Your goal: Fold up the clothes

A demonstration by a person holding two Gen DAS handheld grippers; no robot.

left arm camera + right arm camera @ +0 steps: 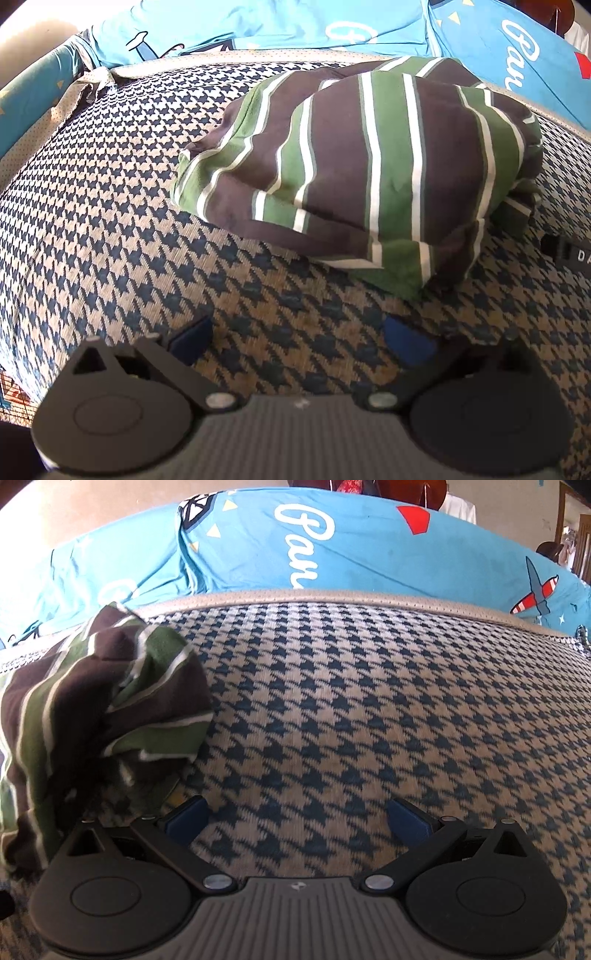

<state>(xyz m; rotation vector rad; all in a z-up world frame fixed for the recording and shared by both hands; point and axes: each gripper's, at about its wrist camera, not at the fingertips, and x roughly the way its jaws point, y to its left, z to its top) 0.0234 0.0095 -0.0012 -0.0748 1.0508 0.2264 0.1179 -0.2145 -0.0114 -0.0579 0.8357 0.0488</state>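
A striped garment (362,162) in brown, green and white lies folded into a rough bundle on the houndstooth cover (110,206). My left gripper (299,343) hovers just in front of it, open, with nothing between its blue pads. In the right wrist view the same garment (99,709) bulges at the left edge, crumpled and partly out of frame. My right gripper (297,821) is open over bare houndstooth cover (369,701), to the right of the cloth, its left finger close to the garment's lower edge.
Bright blue printed pillows (280,22) line the far edge of the cover (332,550). A dark strap with white letters (569,254) shows at the right edge of the left wrist view. Wooden furniture (406,489) stands behind the pillows.
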